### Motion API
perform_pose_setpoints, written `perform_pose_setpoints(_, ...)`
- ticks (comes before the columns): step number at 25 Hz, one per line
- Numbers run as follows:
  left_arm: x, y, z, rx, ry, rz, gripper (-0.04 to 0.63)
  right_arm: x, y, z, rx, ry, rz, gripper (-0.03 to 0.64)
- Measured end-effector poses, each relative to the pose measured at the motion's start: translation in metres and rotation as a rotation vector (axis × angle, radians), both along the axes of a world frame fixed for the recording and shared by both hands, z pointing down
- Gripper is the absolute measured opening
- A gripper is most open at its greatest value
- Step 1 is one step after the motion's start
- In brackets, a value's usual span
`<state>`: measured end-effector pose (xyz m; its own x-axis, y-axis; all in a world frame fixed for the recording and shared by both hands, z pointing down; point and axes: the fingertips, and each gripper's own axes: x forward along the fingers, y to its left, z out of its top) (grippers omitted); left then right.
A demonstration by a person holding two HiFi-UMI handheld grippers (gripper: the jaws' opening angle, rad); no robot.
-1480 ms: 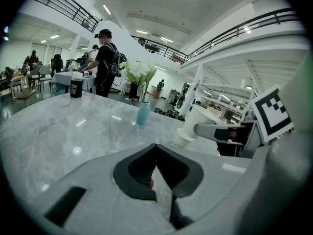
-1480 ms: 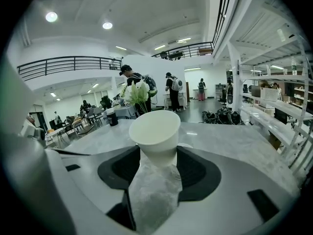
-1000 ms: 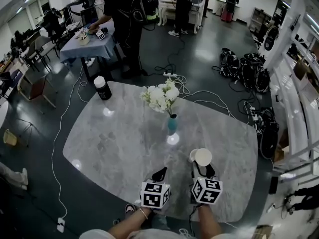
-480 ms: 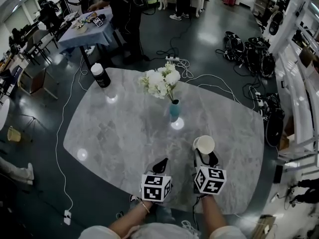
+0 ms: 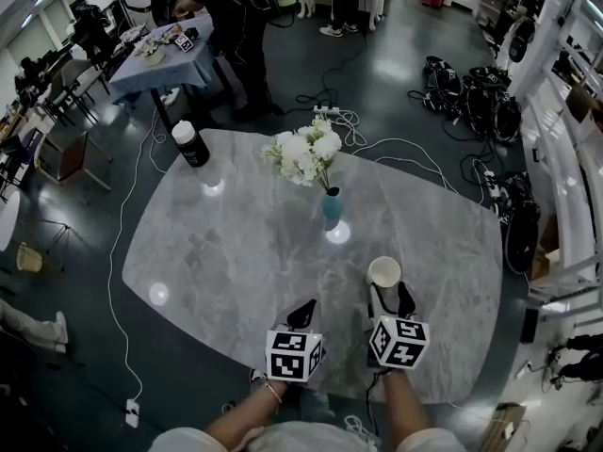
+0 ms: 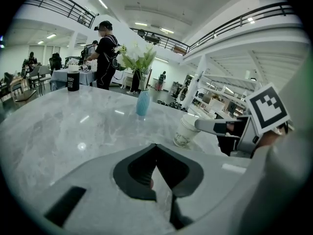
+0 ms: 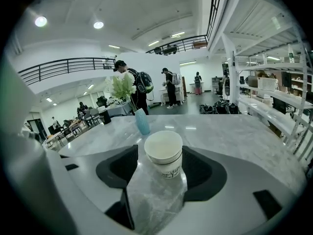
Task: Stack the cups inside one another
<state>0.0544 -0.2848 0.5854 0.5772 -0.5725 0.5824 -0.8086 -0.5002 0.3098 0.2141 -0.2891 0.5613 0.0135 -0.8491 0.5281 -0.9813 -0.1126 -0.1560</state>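
Nested paper cups (image 7: pixel 164 155) upright on marble table (image 7: pixel 234 131); side print illegible

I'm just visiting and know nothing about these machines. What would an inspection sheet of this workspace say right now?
Surface: grey marble table, glossy.
Job's things: white paper cups, seemingly nested, one upright stack.
Clutter: blue vase with white flowers; dark bottle, white cap.
Grippers: left gripper shut, empty; right gripper jaws opening, cups between them, pads not touching.
Cables: white cable on floor beside table.
Surroundings: people at blue-clothed table; bags on floor.
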Motion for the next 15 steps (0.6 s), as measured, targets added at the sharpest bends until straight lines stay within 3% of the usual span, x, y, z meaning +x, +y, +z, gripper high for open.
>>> perform_pose_setpoints(15, -0.013, 0.005, -0.006, 0.019, 0.009, 0.023, -0.005, -0.007, 0.013, -0.008, 0.021, -0.011, 0.058, 0.232)
